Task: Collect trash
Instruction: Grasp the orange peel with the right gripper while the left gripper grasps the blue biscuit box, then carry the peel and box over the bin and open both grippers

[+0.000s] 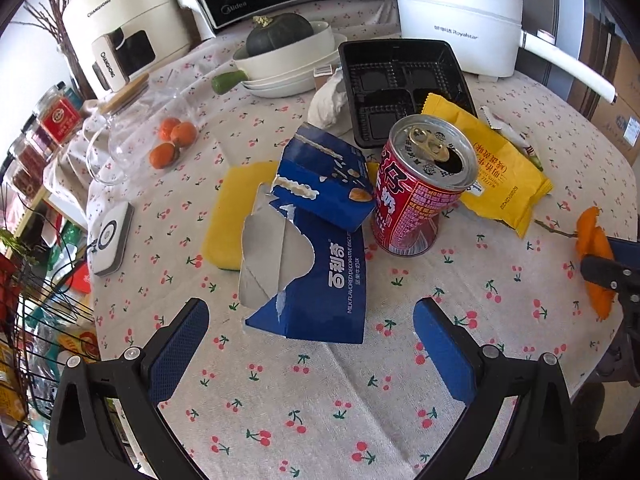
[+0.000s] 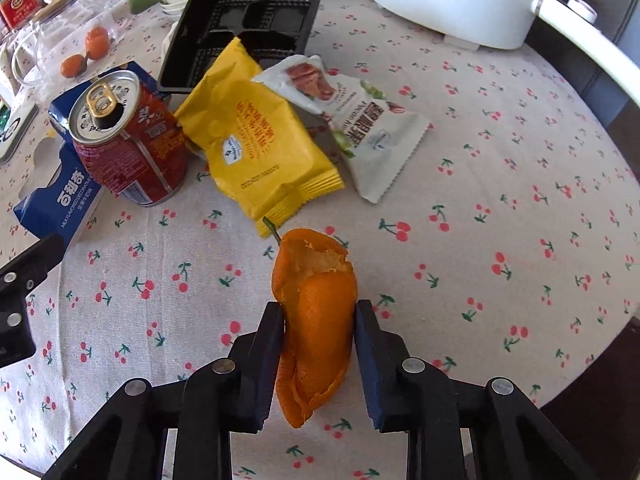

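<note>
My right gripper [image 2: 318,312] is shut on an orange peel [image 2: 314,320] with a short stem, held just above the cherry-print tablecloth [image 2: 500,208]; the peel also shows in the left wrist view [image 1: 594,256]. My left gripper [image 1: 310,316] is open and empty, just in front of a torn blue biscuit box [image 1: 316,236]. A red opened can [image 1: 420,188] stands right of the box. A yellow snack wrapper [image 2: 260,140], a white snack wrapper [image 2: 360,120], a black plastic tray [image 1: 404,88] and a crumpled tissue [image 1: 328,102] lie behind.
A white Royalstar pot [image 1: 456,20] with a long handle stands at the back right. A bowl with a dark squash [image 1: 280,36], a glass jar with small oranges [image 1: 172,140], a yellow sponge [image 1: 232,216] and a white device [image 1: 110,240] are to the left. The table edge [image 2: 600,320] curves at the right.
</note>
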### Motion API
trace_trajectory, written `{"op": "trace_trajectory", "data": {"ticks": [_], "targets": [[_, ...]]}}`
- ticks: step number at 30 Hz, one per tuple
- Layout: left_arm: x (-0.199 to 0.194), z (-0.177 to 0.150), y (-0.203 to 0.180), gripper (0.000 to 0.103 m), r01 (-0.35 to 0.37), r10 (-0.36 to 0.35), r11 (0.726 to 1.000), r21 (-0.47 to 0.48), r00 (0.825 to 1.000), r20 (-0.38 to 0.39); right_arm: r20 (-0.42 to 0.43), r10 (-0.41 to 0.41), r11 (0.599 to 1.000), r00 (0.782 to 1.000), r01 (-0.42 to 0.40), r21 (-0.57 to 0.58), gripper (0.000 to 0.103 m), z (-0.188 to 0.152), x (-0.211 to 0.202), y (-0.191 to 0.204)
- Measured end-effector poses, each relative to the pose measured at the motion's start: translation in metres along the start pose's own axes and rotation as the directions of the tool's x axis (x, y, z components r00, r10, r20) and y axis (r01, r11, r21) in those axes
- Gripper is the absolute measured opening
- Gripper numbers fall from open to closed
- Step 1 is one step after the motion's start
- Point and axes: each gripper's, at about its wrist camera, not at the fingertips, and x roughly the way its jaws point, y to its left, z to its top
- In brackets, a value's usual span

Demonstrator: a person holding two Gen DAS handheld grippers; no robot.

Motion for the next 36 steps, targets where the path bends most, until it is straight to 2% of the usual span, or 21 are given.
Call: {"op": "trace_trajectory", "data": {"ticks": [2,5,7,9,15,21,28,36], "targets": [[0.007,0.003,0.001,0.102,-0.002,0.002,1.000,-0.006,1.000,-0.008,0.001,0.001,1.000,1.000,-0.001,0.009,0.031,-0.002,-0.004,-0.007],[0.014,0.005,0.000,0.094,0.003,-0.003,1.000,-0.004,1.000,-0.017,0.002,0.002,1.000,1.000,-0.002,0.014,0.031,-0.005,-0.009,-0.016],[0.020,0.005,0.001,0.080,0.012,-0.013,1.000,-0.013,0.999,-0.037,0.003,0.002,1.000,1.000,-0.002,0.016,0.031,-0.007,-0.012,-0.022],[0.023,0.004,0.004,0.074,0.021,-0.022,0.999,-0.032,0.998,-0.054,0.005,0.001,1.000,1.000,-0.001,0.019,0.031,-0.009,-0.016,-0.027],[0.016,0.001,0.015,0.072,0.105,-0.112,0.989,-0.109,0.992,-0.055,0.019,-0.001,0.999,1.000,0.000,0.043,0.031,-0.014,-0.027,-0.045],[-0.001,-0.008,0.022,0.071,0.160,-0.170,0.976,-0.146,0.984,-0.059,0.030,0.014,0.998,0.999,-0.016,0.066,0.031,-0.019,-0.039,-0.056],[-0.021,-0.024,0.035,0.071,0.258,-0.274,0.941,-0.217,0.960,-0.048,0.040,0.021,0.997,0.999,-0.023,0.070,0.031,-0.027,-0.053,-0.064],[-0.040,-0.037,0.043,0.071,0.327,-0.344,0.910,-0.253,0.939,-0.026,0.071,0.021,0.995,0.997,-0.028,0.100,0.031,-0.038,-0.071,-0.080]]}}
